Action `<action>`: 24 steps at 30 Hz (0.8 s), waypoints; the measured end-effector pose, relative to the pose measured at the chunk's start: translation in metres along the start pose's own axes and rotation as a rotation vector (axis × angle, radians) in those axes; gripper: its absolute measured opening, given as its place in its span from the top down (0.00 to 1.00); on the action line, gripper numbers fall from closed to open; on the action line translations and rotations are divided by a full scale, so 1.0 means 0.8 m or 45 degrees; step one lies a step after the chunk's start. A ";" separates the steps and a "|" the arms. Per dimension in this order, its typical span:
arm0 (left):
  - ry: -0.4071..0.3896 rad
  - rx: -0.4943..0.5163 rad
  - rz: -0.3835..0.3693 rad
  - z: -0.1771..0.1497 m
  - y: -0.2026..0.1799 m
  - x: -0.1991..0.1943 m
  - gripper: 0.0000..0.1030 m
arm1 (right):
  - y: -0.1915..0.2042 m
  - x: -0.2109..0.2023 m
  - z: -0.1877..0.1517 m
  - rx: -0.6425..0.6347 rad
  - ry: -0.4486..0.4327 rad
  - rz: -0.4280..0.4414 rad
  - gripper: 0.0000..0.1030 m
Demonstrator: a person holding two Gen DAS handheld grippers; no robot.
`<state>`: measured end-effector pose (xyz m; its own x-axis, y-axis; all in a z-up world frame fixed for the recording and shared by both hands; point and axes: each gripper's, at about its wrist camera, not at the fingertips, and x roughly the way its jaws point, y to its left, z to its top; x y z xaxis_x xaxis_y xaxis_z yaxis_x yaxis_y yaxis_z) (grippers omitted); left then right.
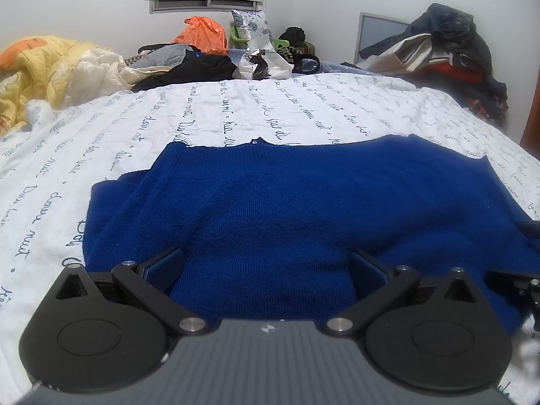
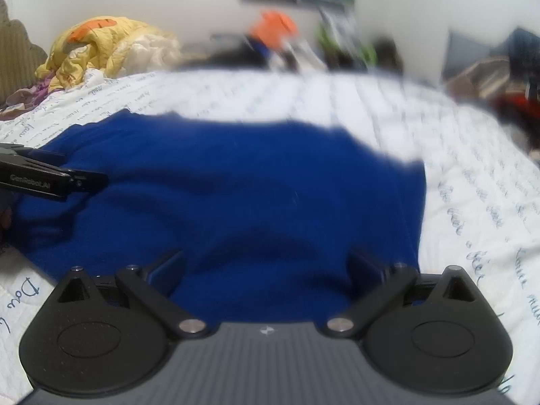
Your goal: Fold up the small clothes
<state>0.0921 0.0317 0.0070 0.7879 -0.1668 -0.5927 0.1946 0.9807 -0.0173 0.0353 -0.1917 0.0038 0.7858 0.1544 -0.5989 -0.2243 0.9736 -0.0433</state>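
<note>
While both my tongs hang spread wide and empty, left gripper point(image 1: 266, 263) and right gripper point(image 2: 266, 263) hover over the blue sweater point(image 1: 287, 209), partly folded on the white bedsheet point(image 1: 202, 111). I judge further folds remain.

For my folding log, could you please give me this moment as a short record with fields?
garment: blue knit sweater, spread flat
surface: white bedsheet with script print
left hand-held gripper: open, over the sweater's near edge
right hand-held gripper: open, over the sweater, view blurred
background: yellow quilt, orange plastic bag
</note>
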 end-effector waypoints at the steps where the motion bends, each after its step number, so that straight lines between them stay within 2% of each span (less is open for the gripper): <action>1: 0.000 0.002 0.003 0.000 0.000 0.000 0.00 | -0.002 0.002 0.002 0.013 0.006 0.004 0.00; 5: 0.023 -0.002 0.098 -0.004 -0.016 -0.018 0.00 | -0.005 0.002 0.004 0.018 0.011 0.009 0.00; 6: 0.040 -0.004 0.096 -0.007 -0.022 -0.029 0.00 | -0.006 0.003 0.005 0.019 0.011 0.011 0.00; 9: 0.082 -0.016 0.008 -0.029 -0.034 -0.055 0.00 | -0.004 0.002 0.004 0.021 0.009 0.012 0.00; 11: 0.033 0.035 0.046 -0.048 -0.042 -0.067 0.00 | -0.005 0.002 0.003 0.021 0.010 0.012 0.00; 12: 0.049 -0.009 0.040 -0.048 -0.036 -0.071 0.00 | -0.005 0.002 0.003 0.020 0.010 0.012 0.00; 15: 0.043 -0.197 0.103 -0.048 -0.015 -0.099 0.00 | -0.008 -0.005 0.002 0.017 0.043 0.018 0.00; 17: 0.052 -0.428 0.052 -0.056 0.013 -0.124 0.00 | -0.018 -0.029 0.003 0.065 0.090 0.072 0.00; 18: 0.055 -0.555 0.001 -0.064 0.029 -0.135 0.00 | -0.031 -0.046 0.000 0.134 0.074 0.120 0.00; 21: 0.078 -0.912 -0.144 -0.089 0.071 -0.153 0.00 | -0.095 -0.089 -0.017 0.503 0.023 0.285 0.00; 24: 0.029 -1.121 -0.239 -0.098 0.098 -0.149 0.00 | -0.162 -0.092 -0.042 0.953 0.110 0.372 0.00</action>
<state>-0.0319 0.1367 0.0130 0.7746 -0.3394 -0.5337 -0.2065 0.6618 -0.7206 -0.0130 -0.3352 0.0268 0.7010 0.4360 -0.5643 0.0560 0.7552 0.6531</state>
